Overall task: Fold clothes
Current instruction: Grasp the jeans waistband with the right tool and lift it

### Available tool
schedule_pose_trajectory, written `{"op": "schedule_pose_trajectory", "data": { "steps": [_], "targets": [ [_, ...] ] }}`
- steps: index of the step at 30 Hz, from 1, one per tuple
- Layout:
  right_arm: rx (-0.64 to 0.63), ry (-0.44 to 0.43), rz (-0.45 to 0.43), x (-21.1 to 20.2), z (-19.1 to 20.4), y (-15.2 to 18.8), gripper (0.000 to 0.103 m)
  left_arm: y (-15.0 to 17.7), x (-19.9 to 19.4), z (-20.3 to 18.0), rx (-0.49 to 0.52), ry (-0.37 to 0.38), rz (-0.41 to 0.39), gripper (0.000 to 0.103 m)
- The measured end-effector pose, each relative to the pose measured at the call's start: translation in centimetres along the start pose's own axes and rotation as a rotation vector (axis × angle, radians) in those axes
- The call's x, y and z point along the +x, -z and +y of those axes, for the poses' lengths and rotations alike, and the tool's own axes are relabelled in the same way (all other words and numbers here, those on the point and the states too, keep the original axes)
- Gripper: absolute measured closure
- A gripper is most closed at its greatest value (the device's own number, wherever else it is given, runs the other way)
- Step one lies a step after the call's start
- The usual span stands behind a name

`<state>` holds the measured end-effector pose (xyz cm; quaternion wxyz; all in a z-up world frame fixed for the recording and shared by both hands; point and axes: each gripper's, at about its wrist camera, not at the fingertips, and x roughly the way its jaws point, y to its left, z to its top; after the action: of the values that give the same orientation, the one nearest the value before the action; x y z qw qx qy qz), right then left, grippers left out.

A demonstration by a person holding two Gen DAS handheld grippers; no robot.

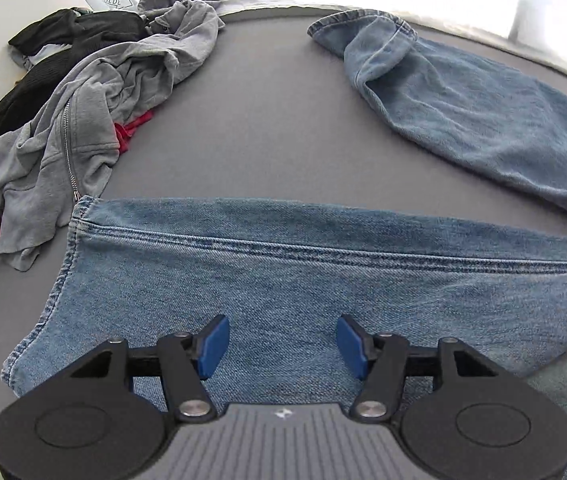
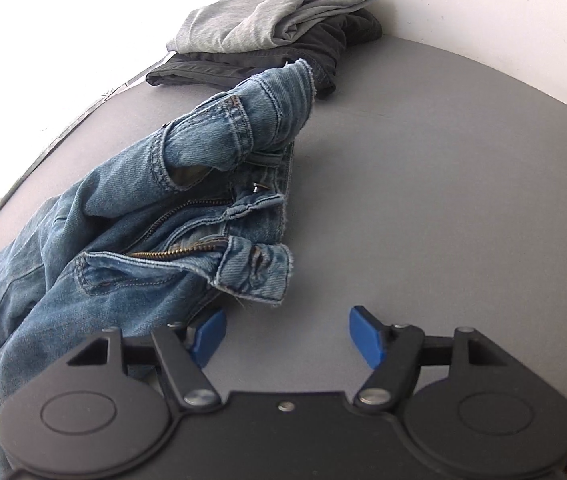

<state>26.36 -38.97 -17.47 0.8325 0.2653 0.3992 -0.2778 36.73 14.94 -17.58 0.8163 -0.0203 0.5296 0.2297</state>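
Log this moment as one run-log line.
task: fold clothes | item: jeans spread on table | left hand-held gripper: open over leg | right hand-held gripper: open by waistband | unfolded pile waiting

Grey table carried all clothing. Blue jeans spread flat across near side, second leg angled toward far right edge. Unfolded heap at far left: grey zip hoodie, black garment, red fabric beneath. Right wrist view: jeans waistband crumpled, fly open; folded stack at far edge, grey over dark.
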Motion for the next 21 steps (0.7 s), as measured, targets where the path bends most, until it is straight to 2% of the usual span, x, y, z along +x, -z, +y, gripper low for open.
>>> {"op": "schedule_pose_trajectory", "data": {
  "steps": [1, 4, 7, 10, 11, 12, 13, 15, 18, 20, 21],
  "targets": [
    [0.055, -0.063, 0.002, 0.5, -0.3, -0.1, 0.033, 0.2, 0.2, 0.5, -0.011, -0.011, -0.007, 0.025],
    [0.228, -0.211, 0.024, 1.6, -1.1, -0.3, 0.033, 0.5, 0.7, 2.4, -0.072, 0.009, 0.017, 0.015],
    [0.228, -0.22, 0.034, 3.0, -0.1, -0.9, 0.032, 0.8, 1.2, 3.7, -0.155, 0.026, 0.031, 0.004],
    [0.097, -0.169, 0.018, 3.8, 2.4, -1.2, 0.034, 1.4, 1.5, 4.5, -0.208, 0.041, 0.023, 0.0],
    [0.055, -0.151, 0.011, 4.0, 3.2, -1.4, 0.043, 1.6, 1.5, 4.8, -0.221, 0.053, 0.017, 0.0],
    [0.029, -0.147, 0.017, 4.0, 3.8, -1.6, 0.057, 1.8, 1.6, 5.0, -0.234, 0.064, 0.011, 0.0],
    [0.027, -0.151, 0.016, 3.9, 4.1, -1.9, 0.061, 1.9, 1.7, 5.2, -0.241, 0.073, 0.008, 0.0],
    [0.022, -0.132, -0.009, 3.4, 4.8, -2.4, 0.077, 2.1, 1.6, 5.3, -0.232, 0.083, -0.009, 0.0],
    [-0.075, -0.091, -0.121, 0.2, 6.9, -3.7, 0.084, 2.4, 1.6, 5.4, -0.221, 0.095, -0.032, 0.0],
    [-0.259, 0.0, -0.238, -3.0, 10.2, -4.5, 0.085, 2.5, 1.6, 5.4, -0.215, 0.098, -0.041, 0.0],
    [-0.417, 0.061, -0.35, -5.2, 12.9, -4.4, 0.085, 2.5, 1.6, 5.4, -0.212, 0.098, -0.042, 0.0]
  ]
}}
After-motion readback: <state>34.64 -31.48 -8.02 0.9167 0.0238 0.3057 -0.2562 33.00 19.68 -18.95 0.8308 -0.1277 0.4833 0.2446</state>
